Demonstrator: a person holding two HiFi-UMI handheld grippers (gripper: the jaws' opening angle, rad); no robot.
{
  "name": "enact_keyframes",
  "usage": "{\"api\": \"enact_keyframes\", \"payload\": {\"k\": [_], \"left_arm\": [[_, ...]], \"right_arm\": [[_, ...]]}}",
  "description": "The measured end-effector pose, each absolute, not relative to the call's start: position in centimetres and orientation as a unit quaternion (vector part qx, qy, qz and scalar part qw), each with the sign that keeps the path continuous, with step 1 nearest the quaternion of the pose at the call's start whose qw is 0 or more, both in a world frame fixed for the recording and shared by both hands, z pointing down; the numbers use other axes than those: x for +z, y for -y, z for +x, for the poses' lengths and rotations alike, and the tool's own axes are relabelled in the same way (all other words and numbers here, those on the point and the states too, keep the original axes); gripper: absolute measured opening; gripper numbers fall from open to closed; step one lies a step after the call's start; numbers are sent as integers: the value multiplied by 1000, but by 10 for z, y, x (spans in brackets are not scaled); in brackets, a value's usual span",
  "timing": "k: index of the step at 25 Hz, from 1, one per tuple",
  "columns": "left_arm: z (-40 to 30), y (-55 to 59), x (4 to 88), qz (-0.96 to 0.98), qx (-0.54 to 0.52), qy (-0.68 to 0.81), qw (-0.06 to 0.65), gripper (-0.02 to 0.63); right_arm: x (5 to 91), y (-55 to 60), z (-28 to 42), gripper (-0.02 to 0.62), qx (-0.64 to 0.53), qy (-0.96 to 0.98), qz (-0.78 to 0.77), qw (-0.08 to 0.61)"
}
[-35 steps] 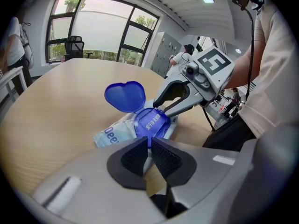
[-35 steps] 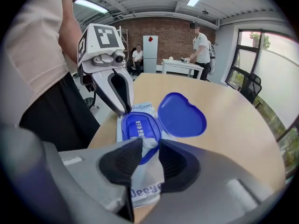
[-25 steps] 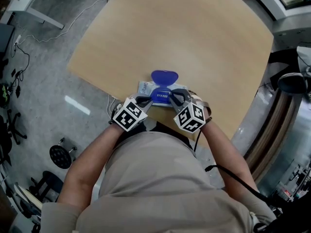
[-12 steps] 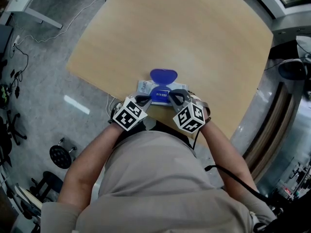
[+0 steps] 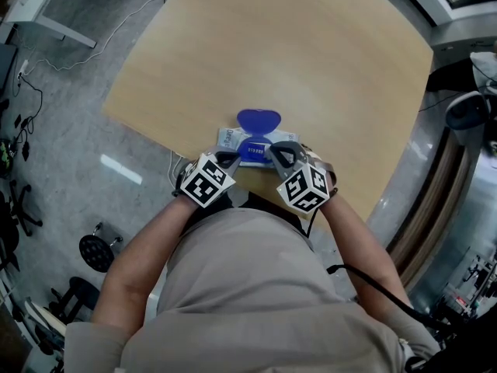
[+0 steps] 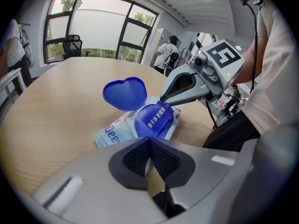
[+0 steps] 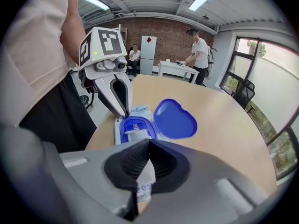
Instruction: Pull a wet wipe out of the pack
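Pack (image 5: 231, 139) lies flat near my edge of the counter (image 5: 295, 53). Its blue heart-shaped lid (image 5: 258, 120) is flipped open & stands up on the far side. In the right gripper view a white wipe (image 7: 135, 134) shows in the blue-framed opening, lying low, not drawn out.

My left tongs (image 6: 150, 141) are pressed together. Seen from the right gripper view, their tips rest at the pack's near-left corner.

My right tongs (image 7: 148, 143) are pressed together too, pads meeting w/ nothing thick between them. A pale bit of the pack shows in the gap under the pads; can't tell if it's pinched or just lying behind. From the left gripper view, the right tips come down at the pack's right end, just beside the opening.

Both tongs angle down at the pack, close to each other, w/ the opening between them. Forearms reach in from the btm of the head view.
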State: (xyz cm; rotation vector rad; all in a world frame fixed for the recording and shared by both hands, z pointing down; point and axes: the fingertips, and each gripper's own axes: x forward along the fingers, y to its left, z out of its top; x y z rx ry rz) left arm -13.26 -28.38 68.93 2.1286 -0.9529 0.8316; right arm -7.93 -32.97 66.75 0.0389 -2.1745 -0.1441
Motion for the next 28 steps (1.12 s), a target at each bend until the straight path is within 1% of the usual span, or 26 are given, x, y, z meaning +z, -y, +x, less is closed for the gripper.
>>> {"api": "enact_keyframes", "payload": {"k": [18, 28], "left_arm": [[-133, 282, 692, 819, 321, 355, 317, 2], [-134, 281, 691, 824, 323, 347, 311, 2]], "right_arm": [[629, 329, -81, 3, -50, 898, 63, 432], [614, 325, -76, 3, -50, 897, 91, 429]]}}
